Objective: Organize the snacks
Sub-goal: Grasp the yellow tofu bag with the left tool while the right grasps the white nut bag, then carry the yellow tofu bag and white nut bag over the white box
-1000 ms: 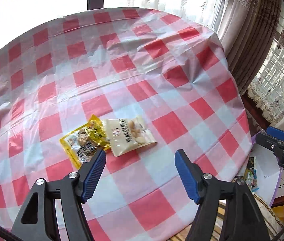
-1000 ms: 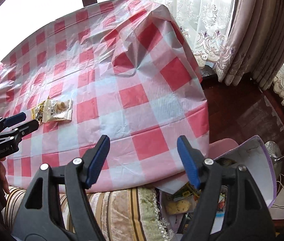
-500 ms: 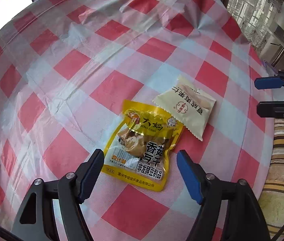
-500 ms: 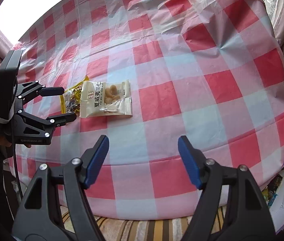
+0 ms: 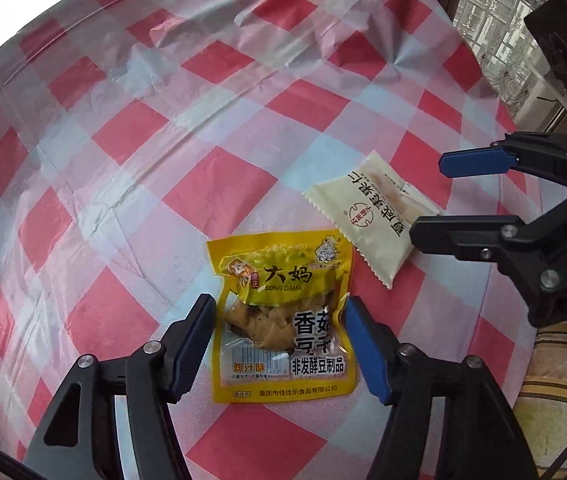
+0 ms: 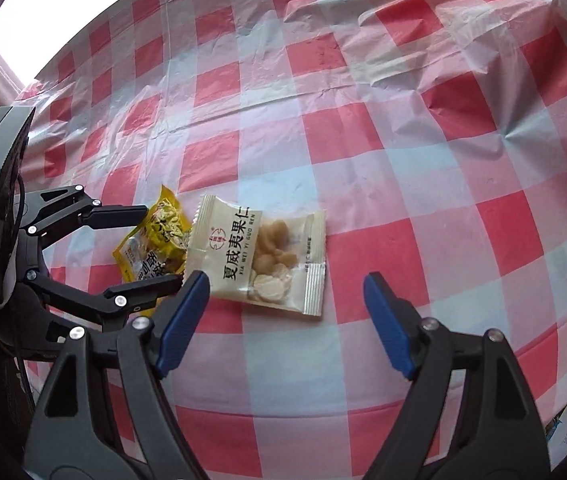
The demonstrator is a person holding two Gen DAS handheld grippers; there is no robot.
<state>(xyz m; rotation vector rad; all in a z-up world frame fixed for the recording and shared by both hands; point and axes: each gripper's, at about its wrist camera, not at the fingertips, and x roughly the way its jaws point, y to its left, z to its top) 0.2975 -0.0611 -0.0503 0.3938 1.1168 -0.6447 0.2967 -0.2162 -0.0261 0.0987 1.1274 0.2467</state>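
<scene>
Snacks, two sealed packets, lie touching on the checked worktop (image 5: 211,128): a yellow packet (image 5: 283,312) and a cream packet (image 6: 263,254). The left tool (image 5: 279,344) straddles the yellow packet, jaws closing but not yet pressing, while the right tool (image 6: 283,312) hovers near the cream packet, jaws opening and empty. Judging by this, neither packet is lifted and sorting has barely begun.

Checked tablecloth (image 5: 211,128) bears yellow packet (image 5: 283,312) beside cream packet (image 5: 371,216).
</scene>
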